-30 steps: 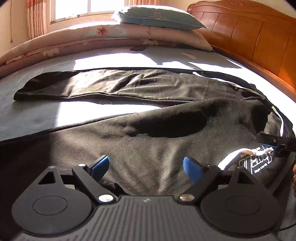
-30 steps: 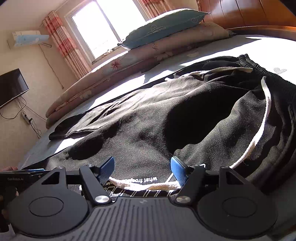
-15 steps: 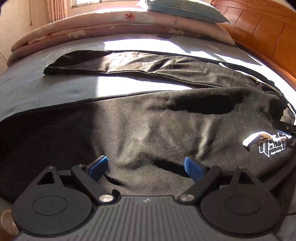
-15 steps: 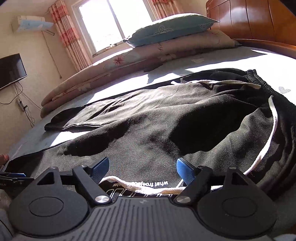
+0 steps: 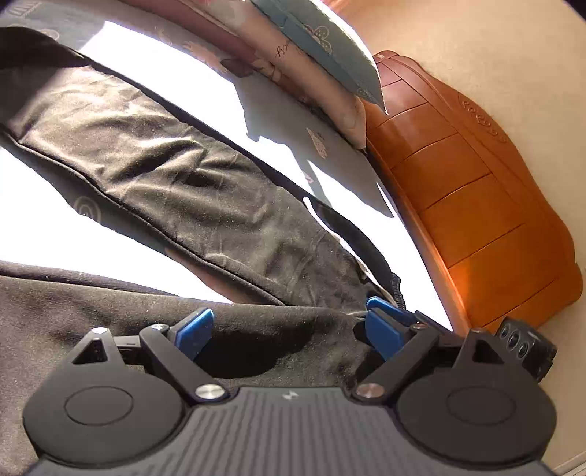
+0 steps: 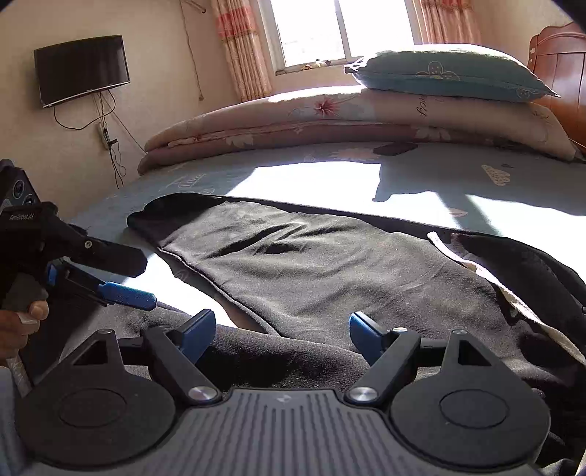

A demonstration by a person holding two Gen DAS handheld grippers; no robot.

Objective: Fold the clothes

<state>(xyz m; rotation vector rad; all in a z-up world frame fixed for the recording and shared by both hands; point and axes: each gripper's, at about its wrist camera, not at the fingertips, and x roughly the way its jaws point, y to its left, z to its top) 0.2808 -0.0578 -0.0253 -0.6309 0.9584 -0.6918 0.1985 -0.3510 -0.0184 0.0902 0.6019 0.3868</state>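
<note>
Black trousers (image 6: 311, 263) lie spread across the bed, the far leg flat in the sun (image 5: 183, 175) and the near leg bunched under both tools (image 5: 73, 311). The ribbed waistband (image 5: 393, 282) sits toward the headboard, and a white edge (image 6: 512, 296) shows on the right. My left gripper (image 5: 289, 322) hovers open just over the near leg's fabric, with nothing pinched. My right gripper (image 6: 282, 326) is open too, above the same dark fold. In the right wrist view the left gripper (image 6: 148, 282) comes in from the left in a hand (image 6: 22, 322), its blue fingers (image 6: 126, 294) apart.
A teal pillow (image 6: 450, 73) rests on a folded floral quilt (image 6: 329, 121) at the bed's far side. The wooden headboard (image 5: 476, 205) runs along the right. A wall television (image 6: 82, 69) and a curtained window (image 6: 337, 29) are behind. Sunlit sheet (image 6: 311, 179) lies beyond the trousers.
Both grippers lifted away from the printed waist area. The left view rolled and swung toward the headboard. The right view rose to look across the far leg, its jaws slightly wider.
</note>
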